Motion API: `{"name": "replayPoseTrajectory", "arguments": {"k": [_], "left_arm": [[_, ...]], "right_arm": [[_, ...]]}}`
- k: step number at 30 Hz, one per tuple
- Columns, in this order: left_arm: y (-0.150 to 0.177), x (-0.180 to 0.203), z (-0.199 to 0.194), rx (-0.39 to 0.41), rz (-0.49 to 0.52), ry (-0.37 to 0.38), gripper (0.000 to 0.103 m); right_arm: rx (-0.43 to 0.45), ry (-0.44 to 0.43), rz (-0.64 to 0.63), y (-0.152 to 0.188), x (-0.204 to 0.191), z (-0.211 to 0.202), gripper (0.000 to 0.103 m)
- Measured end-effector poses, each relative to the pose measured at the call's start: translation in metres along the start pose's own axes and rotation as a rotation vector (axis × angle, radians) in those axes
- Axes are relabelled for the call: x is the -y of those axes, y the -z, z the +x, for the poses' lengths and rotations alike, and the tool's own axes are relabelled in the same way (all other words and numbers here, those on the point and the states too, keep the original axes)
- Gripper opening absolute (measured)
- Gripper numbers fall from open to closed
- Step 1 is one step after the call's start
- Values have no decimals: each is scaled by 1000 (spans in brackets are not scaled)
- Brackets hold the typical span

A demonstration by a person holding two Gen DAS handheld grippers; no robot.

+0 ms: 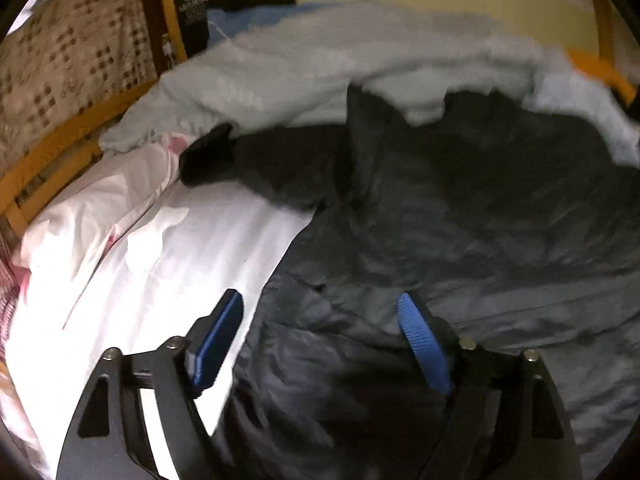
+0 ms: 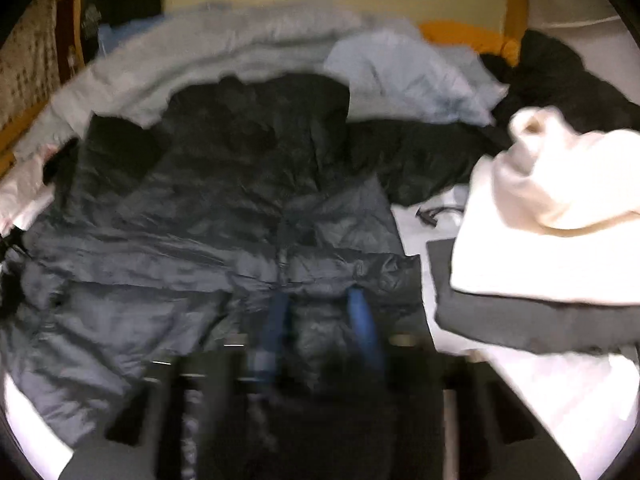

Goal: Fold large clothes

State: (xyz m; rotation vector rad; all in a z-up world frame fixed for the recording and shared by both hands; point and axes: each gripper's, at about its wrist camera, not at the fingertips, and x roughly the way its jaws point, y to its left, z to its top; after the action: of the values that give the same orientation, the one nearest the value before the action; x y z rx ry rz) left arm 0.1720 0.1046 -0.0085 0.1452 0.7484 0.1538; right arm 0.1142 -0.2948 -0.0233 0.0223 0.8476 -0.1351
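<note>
Jacket [image 2: 224, 216], dark and puffy, lies spread flat on the bed [image 1: 172, 248], sleeves out, ready for folding. At its left edge the left tongs [image 1: 320, 336] stand wide over the hem, gripping nothing. Further right, the right tongs [image 2: 320, 320] have narrowed onto a fold of hem, apparently to lift it. Folded clothes [image 2: 560, 216] sit stacked at far right.

We note bare white sheet [image 1: 180, 256] along the bed's left edge, free for passing. The dark jacket [image 2: 224, 208] fills the middle. Pale blankets [image 1: 304, 64] block the far edge; folded stack [image 2: 560, 248] crowds the right edge.
</note>
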Motion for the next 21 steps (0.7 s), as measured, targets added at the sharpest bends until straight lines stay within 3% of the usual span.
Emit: {"name": "replayPoseTrajectory", "arguments": {"k": [2,4,6,13,15,18,21], "left_arm": [[8,-10,27,-85,-40,-40,74],[15,-29,41,-134,-157,13,80],[16,-35,45,-143,-200,-1,85],[16,-40,46,-155,-210,29,83],[16,-46,30,-81,-236,21,77],[18,-51,-17,99,-245,10,77],[15,-51,-73,194,-204,105,77]], "right_arm": [[-34,-25,50,3,10,18,19],[-17,-19,38,5,9,18,17],[-2,-12,35,7,9,19,17],[5,-17,51,7,11,20,17],[18,-30,65,7,17,18,17],[90,-5,90,11,21,-5,17],[179,18,57,15,14,-44,20]]}}
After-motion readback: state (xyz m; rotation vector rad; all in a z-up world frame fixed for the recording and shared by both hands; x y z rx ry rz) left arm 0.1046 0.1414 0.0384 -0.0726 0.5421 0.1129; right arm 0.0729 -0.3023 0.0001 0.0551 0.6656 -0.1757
